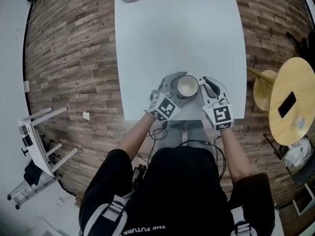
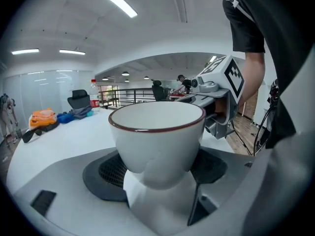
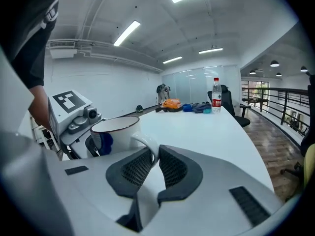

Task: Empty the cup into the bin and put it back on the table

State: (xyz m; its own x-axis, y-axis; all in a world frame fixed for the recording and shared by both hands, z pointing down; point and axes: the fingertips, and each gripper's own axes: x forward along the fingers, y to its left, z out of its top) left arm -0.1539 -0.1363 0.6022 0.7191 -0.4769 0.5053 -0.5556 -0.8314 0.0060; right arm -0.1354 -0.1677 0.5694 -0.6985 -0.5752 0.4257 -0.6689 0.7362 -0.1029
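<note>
So the cup (image 1: pixel 187 86) is a glossy white mug with a thin dark-red rim, a rounded body that tapers to the base, and a loop handle. It's at the near edge of the table (image 1: pixel 177 33), roughly mid-edge, right in front of the person. I can't tell if the base is actually on the surface.

The left gripper (image 2: pixel 157 168) has its dark mesh-textured pads (image 2: pixel 106 173) clamped on either side of the cup's body. The right gripper (image 3: pixel 155 154) is pinching the handle between its ribbed pads. There's a blue blotch on the cup's side in the right gripper view.

The tabletop is smooth, matte and white. A clear water bottle (image 3: pixel 216 95) and some orange and blue stuff (image 3: pixel 172 103) sit at the far edge. The floor (image 1: pixel 74 58) is rough-looking wood planks.
</note>
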